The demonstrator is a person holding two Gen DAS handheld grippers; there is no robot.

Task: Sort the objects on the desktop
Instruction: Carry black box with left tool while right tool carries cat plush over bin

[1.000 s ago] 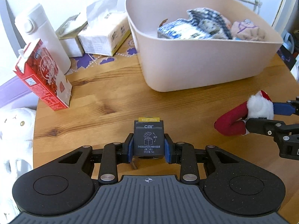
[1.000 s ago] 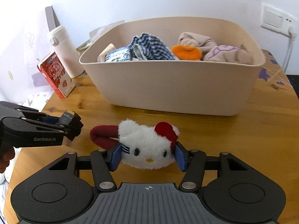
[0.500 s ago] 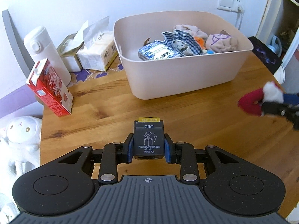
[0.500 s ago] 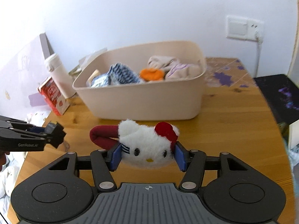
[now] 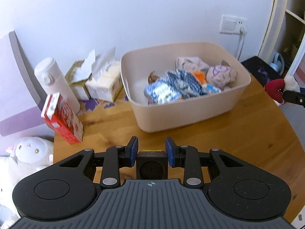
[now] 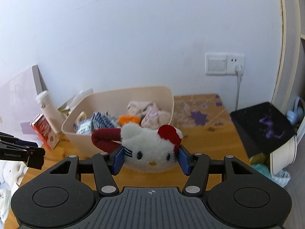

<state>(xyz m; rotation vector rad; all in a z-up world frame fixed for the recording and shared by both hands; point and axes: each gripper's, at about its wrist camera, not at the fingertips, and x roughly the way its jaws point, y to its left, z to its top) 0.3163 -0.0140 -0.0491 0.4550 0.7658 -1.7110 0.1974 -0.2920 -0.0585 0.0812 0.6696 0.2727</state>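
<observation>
Jaws clamped, we carry a small dark box [image 5: 151,161] in our left gripper [image 5: 151,149] and a soft, light plush cat head [image 6: 150,148], squeezed across its cheeks, in our right gripper [image 6: 150,159], above the desk [image 5: 228,133] near the beige bin [image 5: 190,114].

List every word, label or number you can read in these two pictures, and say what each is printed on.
"GenRobot.AI", faint: side of the left gripper.
Red carton: print blurred, unreadable.
Small black box: top marking unreadable.
Tissue packs: print too blurred.
Blue-and-white packet in the bin: unreadable.
</observation>
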